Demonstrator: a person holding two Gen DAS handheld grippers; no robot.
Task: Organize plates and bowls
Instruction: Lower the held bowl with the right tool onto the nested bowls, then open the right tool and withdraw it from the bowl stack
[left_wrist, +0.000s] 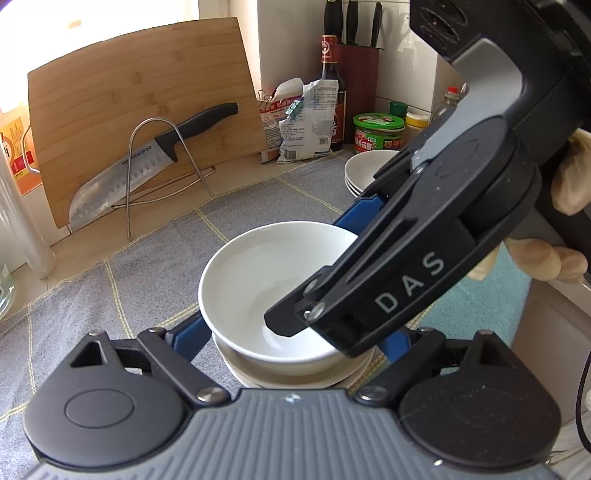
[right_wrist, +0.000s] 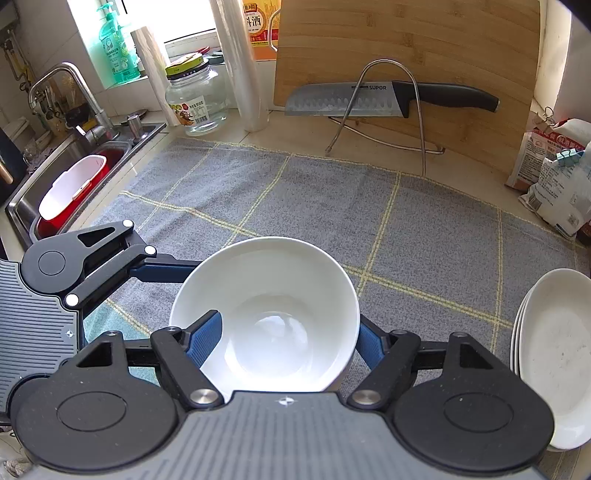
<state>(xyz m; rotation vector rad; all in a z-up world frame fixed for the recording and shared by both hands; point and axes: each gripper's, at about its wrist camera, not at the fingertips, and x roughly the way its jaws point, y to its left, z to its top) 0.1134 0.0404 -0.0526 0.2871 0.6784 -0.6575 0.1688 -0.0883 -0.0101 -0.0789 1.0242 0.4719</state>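
**Right gripper** (right_wrist: 291, 321): jaws parted and straddling the wall of a white bowl (right_wrist: 266, 280), one blue-padded finger inside it, the other outside the rim. The inner finger stands clear of the wall. Contact of the outer pad is hidden by the rim.

**Left gripper** (left_wrist: 295, 328): jaws set wide, one finger at each side of the same bowl. The finger on the right is mostly covered by the other gripper. Whether the pads press cannot be told.

**Bowl:** upright and empty, on the grey checked cloth (right_wrist: 369, 206). It sits on top of a stack of white dishes (left_wrist: 288, 380), of which only edges show, so their number is unclear.

**Hand** (left_wrist: 569, 177): pale glove, cut off at the frame edge, behind the right gripper's body.

**Plates** (right_wrist: 554, 350): a white stack, well apart to the right and partly cut off.

**Teal cloth** (left_wrist: 476, 295): partly hidden.

**Chopping board** (left_wrist: 140, 92): leaning at the back.

**Wire rack** (right_wrist: 413, 96): holds a knife (right_wrist: 369, 98).

**Glass jar** (right_wrist: 195, 99): label too small to read.

**Sink** (right_wrist: 14, 210): far left, contents indistinct.
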